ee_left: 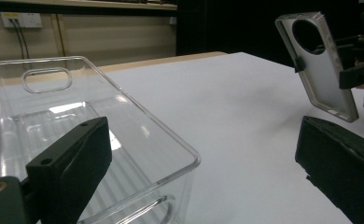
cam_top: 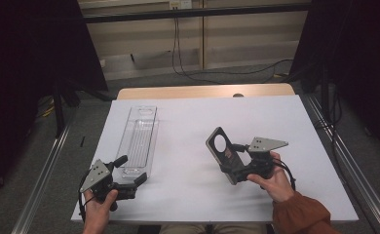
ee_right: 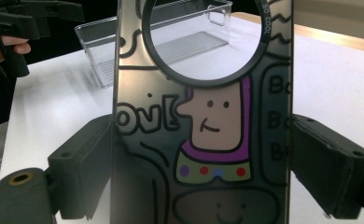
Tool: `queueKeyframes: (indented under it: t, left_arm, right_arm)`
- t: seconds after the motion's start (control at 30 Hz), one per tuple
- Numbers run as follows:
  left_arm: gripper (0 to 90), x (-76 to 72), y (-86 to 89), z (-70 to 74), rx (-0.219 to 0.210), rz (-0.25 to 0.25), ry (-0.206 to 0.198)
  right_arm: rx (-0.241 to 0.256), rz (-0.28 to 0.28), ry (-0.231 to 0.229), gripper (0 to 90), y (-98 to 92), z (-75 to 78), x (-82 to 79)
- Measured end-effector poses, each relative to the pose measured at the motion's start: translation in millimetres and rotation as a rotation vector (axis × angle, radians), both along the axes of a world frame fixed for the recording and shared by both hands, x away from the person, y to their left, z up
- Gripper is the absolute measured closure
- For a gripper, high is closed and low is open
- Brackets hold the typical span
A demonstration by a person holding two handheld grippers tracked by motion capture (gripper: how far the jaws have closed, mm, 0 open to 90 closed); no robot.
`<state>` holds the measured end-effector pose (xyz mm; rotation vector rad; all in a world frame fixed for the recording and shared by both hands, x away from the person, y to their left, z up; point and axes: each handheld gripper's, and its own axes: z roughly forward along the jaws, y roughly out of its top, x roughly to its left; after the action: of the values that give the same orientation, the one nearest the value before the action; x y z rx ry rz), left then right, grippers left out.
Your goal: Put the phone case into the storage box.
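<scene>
Right gripper [cam_top: 240, 168] jaws squeeze phone case [cam_top: 223, 153] by edges, lifted above tabletop [cam_top: 188, 126] (cartoon face toward its camera). Left gripper [cam_top: 128, 173] jaws wide, near clear tray [cam_top: 138, 139], maybe to steady it.

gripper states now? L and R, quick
Left gripper: open, holding nothing, beside the near end of the clear tray.
Right gripper: shut on the phone case, lifted off the table.

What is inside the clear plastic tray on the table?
The clear tray holds nothing visible: its ribbed floor shows through in the high view. In the left gripper view, one jaw of the left hand-held gripper covers part of its near corner.
</scene>
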<state>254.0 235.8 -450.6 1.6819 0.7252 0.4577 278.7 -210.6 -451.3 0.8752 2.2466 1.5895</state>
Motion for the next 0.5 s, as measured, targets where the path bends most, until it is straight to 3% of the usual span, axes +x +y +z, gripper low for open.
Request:
queueKeyframes:
  t: [0.17,0.23,0.27,0.37,0.5]
  left_arm:
    - [4.2,0.7,-4.3,1.2,0.005,-0.022,0.000]
    - [4.6,2.2,-5.4,1.9,0.009,-0.053,0.010]
    - [5.5,2.5,-8.0,2.5,-0.008,-0.067,0.014]
    - [5.9,4.4,-11.5,5.4,0.010,-0.107,0.000]
    - [5.8,5.9,-20.7,5.6,0.003,-0.123,0.015]
  right_arm:
    - [0.014,0.021,-0.002,12.3,3.0,-0.4,-1.4]
    - [0.021,0.036,-0.003,12.3,4.7,0.2,-2.4]
    - [0.022,0.044,-0.004,12.3,5.6,0.6,-2.9]
    - [0.028,0.057,-0.005,12.3,8.6,0.9,-4.1]
    - [0.029,0.080,-0.004,12.3,11.6,0.6,-5.1]
